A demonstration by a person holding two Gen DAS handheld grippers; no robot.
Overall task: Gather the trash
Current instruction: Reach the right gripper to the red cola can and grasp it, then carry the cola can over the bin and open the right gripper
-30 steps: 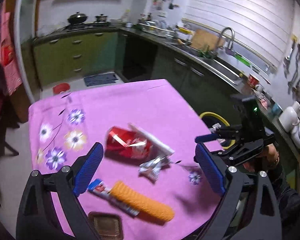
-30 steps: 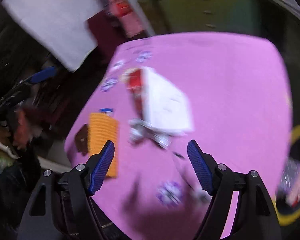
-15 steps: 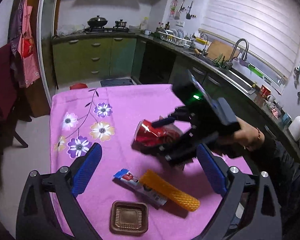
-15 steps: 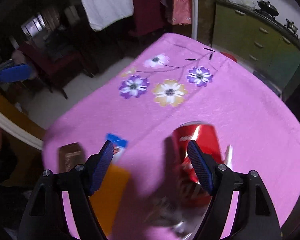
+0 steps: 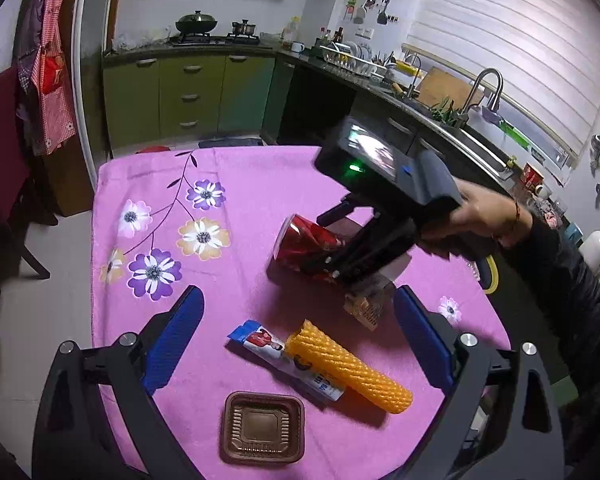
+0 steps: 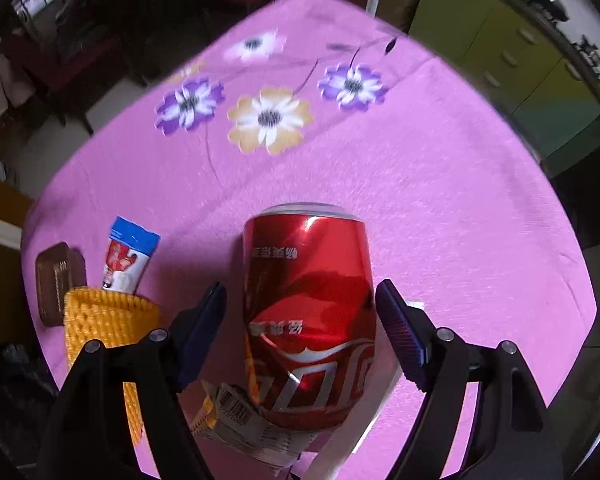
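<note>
Right hand-held gripper [image 6: 300, 320]: wide, straddling the can [image 6: 308, 312], pads not pressing, lined up to pinch.
Left hand-held gripper [image 5: 296, 328]: wide, empty, above the worktop [image 5: 260, 184].

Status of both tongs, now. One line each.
Left tongs: open, holding nothing, above the wrappers.
Right tongs: open, straddling the red can lying on the table; pads not pressing it yet.
</note>
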